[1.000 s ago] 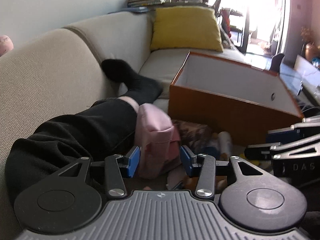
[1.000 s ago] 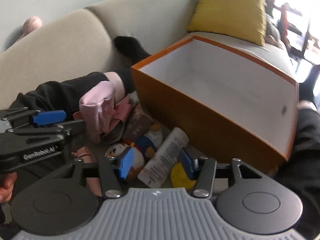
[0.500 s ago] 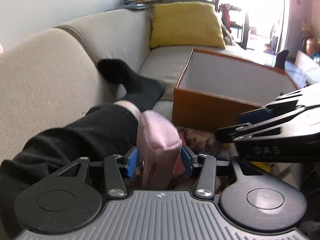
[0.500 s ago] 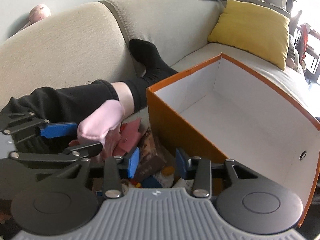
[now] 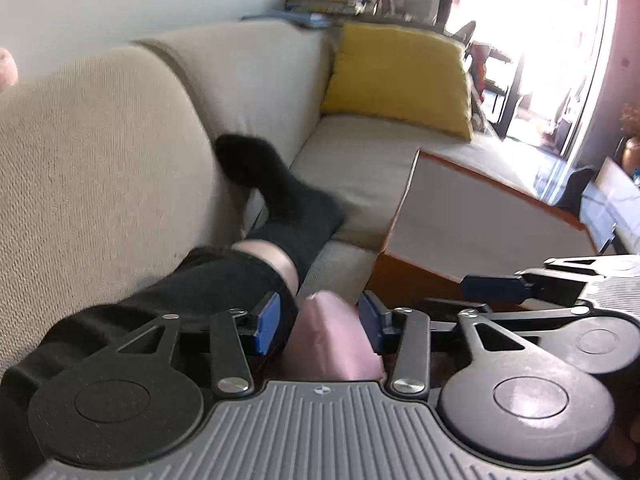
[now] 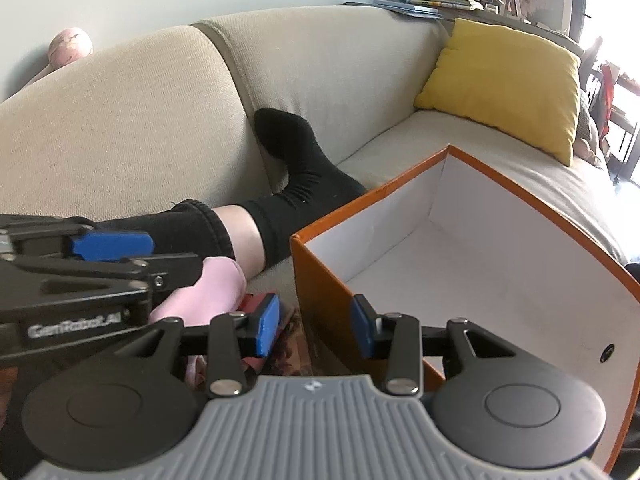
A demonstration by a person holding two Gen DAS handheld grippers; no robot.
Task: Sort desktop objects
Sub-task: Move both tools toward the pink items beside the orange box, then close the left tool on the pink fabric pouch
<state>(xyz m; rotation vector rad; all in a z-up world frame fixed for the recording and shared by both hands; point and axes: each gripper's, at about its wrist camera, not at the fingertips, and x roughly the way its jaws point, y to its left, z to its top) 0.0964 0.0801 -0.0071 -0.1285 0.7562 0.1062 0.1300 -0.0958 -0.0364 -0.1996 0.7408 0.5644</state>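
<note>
As the left gripper (image 5: 318, 322) has advanced on the pink pouch (image 5: 334, 340), its jaws closing around it beside the orange box (image 6: 460, 248), transfer can follow, while the right gripper (image 6: 314, 326) hangs released and empty.

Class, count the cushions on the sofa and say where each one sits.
1: a yellow cushion at the far end of the sofa, leaning on its backrest, beyond the orange box. Others may be hidden.
</note>
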